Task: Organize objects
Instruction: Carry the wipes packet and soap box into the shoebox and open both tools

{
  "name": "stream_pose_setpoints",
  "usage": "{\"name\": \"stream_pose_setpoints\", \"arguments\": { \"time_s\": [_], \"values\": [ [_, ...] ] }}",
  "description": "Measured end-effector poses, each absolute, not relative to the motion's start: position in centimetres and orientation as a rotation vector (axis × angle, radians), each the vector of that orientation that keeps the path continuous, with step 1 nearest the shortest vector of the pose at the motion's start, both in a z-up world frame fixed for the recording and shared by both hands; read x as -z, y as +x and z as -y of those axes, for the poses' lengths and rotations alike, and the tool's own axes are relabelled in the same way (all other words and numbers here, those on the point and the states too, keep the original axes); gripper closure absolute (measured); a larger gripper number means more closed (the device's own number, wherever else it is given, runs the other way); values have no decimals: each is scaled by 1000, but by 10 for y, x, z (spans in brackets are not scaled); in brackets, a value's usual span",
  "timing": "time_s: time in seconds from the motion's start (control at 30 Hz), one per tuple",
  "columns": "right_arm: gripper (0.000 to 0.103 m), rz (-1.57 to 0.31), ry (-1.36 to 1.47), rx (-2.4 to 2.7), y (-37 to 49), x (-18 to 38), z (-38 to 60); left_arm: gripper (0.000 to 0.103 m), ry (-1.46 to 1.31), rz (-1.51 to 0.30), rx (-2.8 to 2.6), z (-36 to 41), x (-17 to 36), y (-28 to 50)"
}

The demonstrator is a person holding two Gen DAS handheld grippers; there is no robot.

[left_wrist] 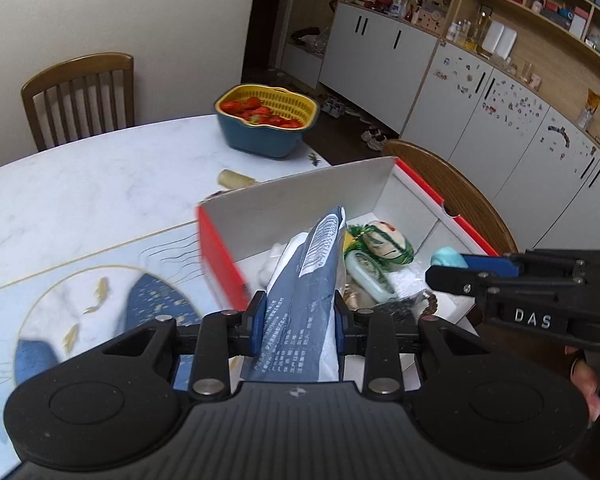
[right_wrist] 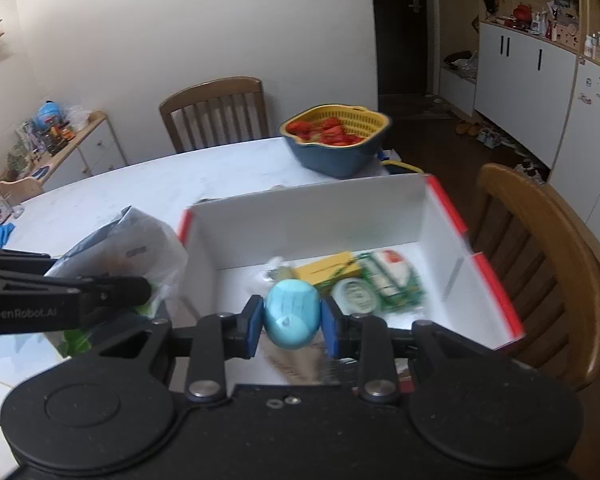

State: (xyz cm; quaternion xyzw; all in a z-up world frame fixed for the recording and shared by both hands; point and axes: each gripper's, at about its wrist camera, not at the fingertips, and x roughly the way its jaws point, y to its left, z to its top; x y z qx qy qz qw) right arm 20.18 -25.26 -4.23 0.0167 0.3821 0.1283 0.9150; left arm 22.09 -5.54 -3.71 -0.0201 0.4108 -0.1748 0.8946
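Note:
A red-edged white box (left_wrist: 312, 194) (right_wrist: 308, 220) stands open on the table, with several packets inside, among them a green-and-white packet (left_wrist: 382, 246) (right_wrist: 392, 276) and a yellow one (right_wrist: 328, 268). My left gripper (left_wrist: 300, 316) is shut on a dark blue-and-white plastic bag (left_wrist: 308, 280) (right_wrist: 120, 248), which hangs over the box's near left corner. My right gripper (right_wrist: 292, 322) (left_wrist: 460, 262) is shut on a light blue egg-shaped object (right_wrist: 293, 314) (left_wrist: 448, 258) above the box's near edge.
A blue basin with a yellow strainer of strawberries (left_wrist: 266, 120) (right_wrist: 336, 136) sits at the table's far side. A pale cylinder (left_wrist: 236, 180) lies behind the box. Wooden chairs (left_wrist: 80, 96) (right_wrist: 540, 264) stand at the far side and to the right. White cabinets (left_wrist: 500, 120) line the wall.

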Motion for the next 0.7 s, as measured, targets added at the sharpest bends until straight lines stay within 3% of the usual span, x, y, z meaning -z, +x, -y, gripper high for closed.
{"name": "stream_pose_setpoints", "arguments": {
  "time_s": [0.7],
  "values": [
    [74, -901, -73, -337, 261, 90, 292, 72, 107, -926, 302, 144, 72, 305]
  ]
}}
